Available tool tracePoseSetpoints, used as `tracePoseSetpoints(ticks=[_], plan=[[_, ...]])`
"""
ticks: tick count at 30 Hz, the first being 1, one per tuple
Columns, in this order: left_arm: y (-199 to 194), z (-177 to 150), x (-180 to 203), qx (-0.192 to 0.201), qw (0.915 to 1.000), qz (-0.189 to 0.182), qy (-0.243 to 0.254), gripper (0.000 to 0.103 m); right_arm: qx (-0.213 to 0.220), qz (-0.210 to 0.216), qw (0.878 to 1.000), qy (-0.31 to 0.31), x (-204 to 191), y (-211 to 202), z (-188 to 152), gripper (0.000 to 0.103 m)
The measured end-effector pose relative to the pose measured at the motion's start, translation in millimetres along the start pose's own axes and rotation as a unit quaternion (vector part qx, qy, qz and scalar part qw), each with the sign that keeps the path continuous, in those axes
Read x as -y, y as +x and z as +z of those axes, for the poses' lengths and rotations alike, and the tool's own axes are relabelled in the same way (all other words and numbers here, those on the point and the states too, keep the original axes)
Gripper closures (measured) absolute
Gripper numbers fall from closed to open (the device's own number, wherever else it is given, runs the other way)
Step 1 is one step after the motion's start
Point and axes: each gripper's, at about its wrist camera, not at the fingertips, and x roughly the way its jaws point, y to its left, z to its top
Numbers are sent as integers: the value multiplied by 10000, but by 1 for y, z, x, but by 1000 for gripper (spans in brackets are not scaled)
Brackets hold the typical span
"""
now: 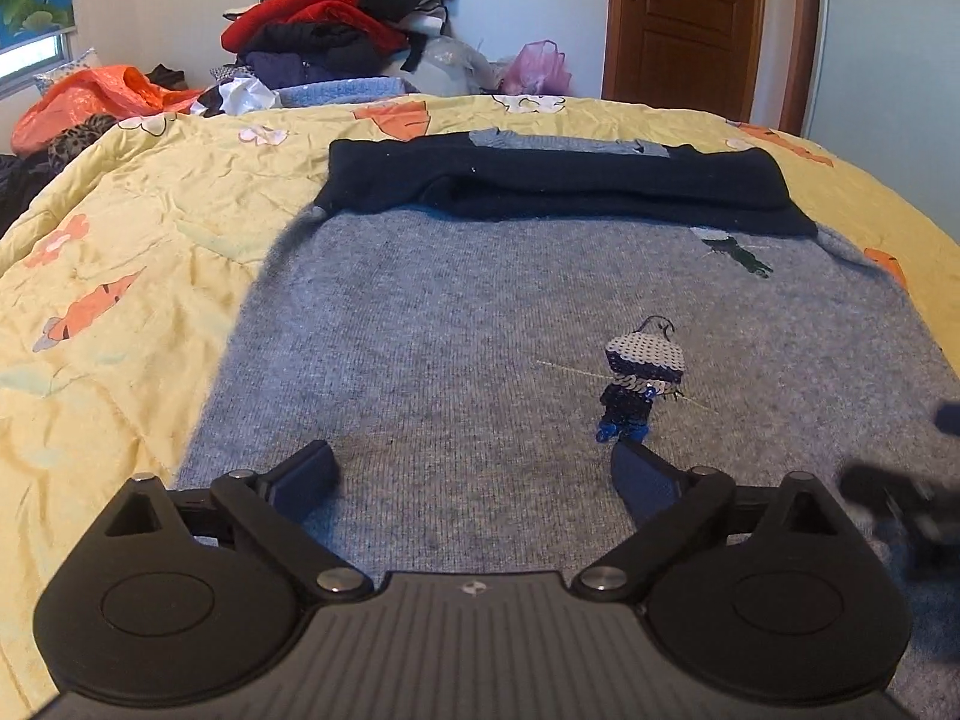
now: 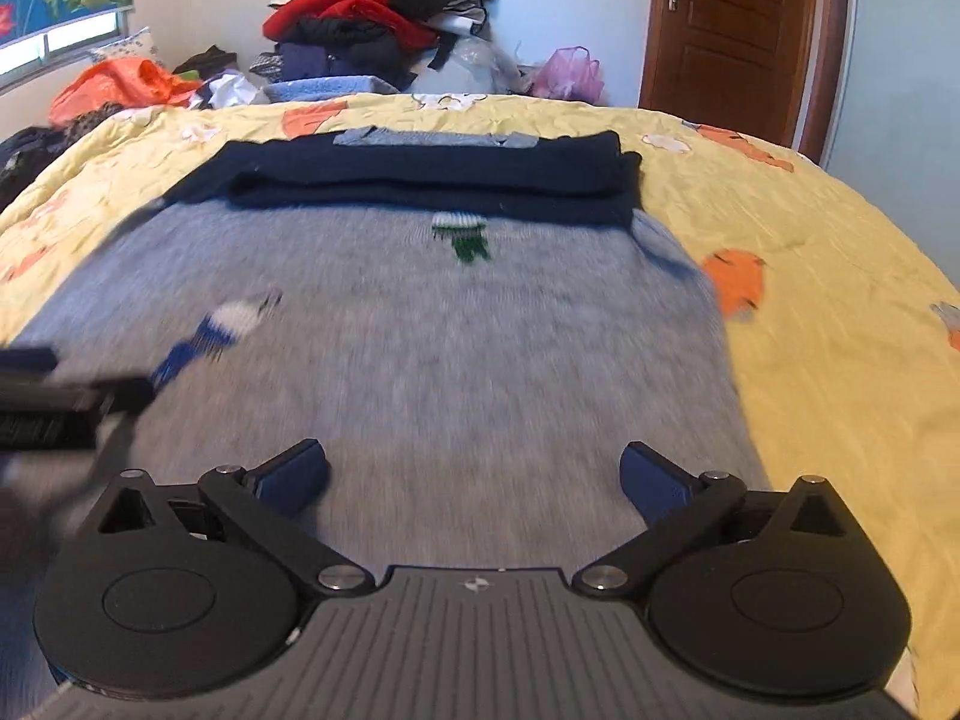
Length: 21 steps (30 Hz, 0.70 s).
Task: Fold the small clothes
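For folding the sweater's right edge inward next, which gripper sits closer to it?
Right. The right gripper hovers open near the grey sweater's right edge by the yellow quilt; the left gripper, also open, hangs over its middle-left.

Home bedroom, bed with yellow flowered quilt point(image 1: 150, 228), heap of clothes point(image 1: 336, 18) against the wall, wooden door point(image 1: 684, 18), window point(image 2: 54, 42)
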Motion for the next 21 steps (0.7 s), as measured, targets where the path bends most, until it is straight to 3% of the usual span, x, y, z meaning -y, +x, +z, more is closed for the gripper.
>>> tracePoseSetpoints(ticks=[6,21], plan=[[-2,1,0,-1,10000,-11,-1,3,162,152,9997,-110,3,-27,-26,0],[-27,-18,-1,-52,10000,-39,75,2,176,165,9997,-102,3,-25,-25,0]])
